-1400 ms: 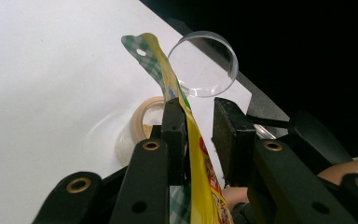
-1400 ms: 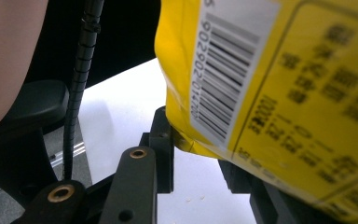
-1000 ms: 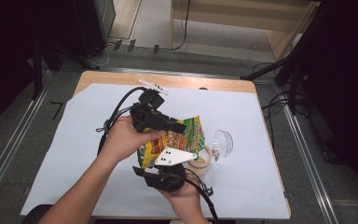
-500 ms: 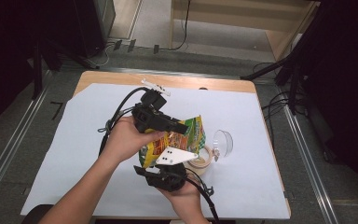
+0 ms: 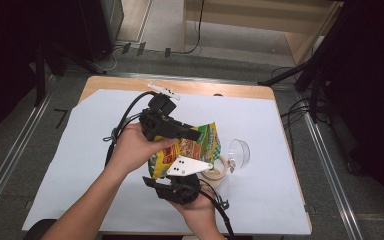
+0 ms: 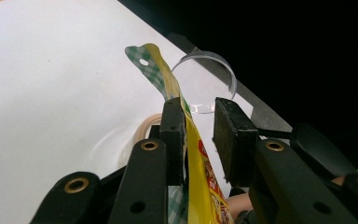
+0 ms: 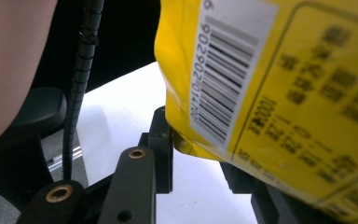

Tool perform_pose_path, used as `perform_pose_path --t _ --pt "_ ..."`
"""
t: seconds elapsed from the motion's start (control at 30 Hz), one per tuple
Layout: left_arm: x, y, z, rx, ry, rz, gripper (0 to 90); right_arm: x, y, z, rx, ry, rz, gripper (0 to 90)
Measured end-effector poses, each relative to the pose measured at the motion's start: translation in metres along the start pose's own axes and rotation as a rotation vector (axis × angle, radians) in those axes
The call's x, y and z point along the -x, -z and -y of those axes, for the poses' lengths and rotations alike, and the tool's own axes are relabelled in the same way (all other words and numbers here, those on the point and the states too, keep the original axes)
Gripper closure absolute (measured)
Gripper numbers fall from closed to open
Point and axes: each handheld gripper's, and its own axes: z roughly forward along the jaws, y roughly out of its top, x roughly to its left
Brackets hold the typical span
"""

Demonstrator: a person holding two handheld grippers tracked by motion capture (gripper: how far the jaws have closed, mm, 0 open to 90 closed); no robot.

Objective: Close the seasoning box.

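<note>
Grippers are sharing a yellow snack bag (image 5: pixel 192 147) above the tape roll (image 5: pixel 215 172): left gripper (image 6: pixel 200 135) gaping around its top, right gripper (image 7: pixel 200 154) seemingly pinching its bottom corner; next, left must clamp.

two black hand-held grippers, bare forearms

left gripper (image 5: pixel 192 134) and right gripper (image 5: pixel 192 176): black bodies, brass-ringed screw holes, square-padded black fingers (image 6: pixel 172 133); thick black cables trail from each, and a grey three-cornered plate with black dots tops the right one.
</note>
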Motion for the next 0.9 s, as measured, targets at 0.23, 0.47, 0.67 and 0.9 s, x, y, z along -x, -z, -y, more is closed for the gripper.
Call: perform_pose_path --t 0.23,0.47,0.67,0.9 --pt "0.0015 0.0009 -0.0004 0.007 -0.003 -0.005 73.7 0.0005 -0.0005 -0.0006 0.005 0.001 0.001 69.9" --pt "0.0028 -0.0008 0.0 -0.004 -0.011 -0.025 73.9 0.0009 -0.0029 0.0002 0.009 -0.011 -0.007 69.9" --pt "0.0035 -0.002 0.0004 -0.005 -0.012 -0.015 74.0 0.0022 -0.0024 0.0032 0.008 0.0 0.003 68.9" --pt "0.0041 -0.0007 0.0007 -0.004 -0.012 -0.016 74.0 0.0013 -0.0024 0.0034 0.009 -0.001 0.005 67.5"
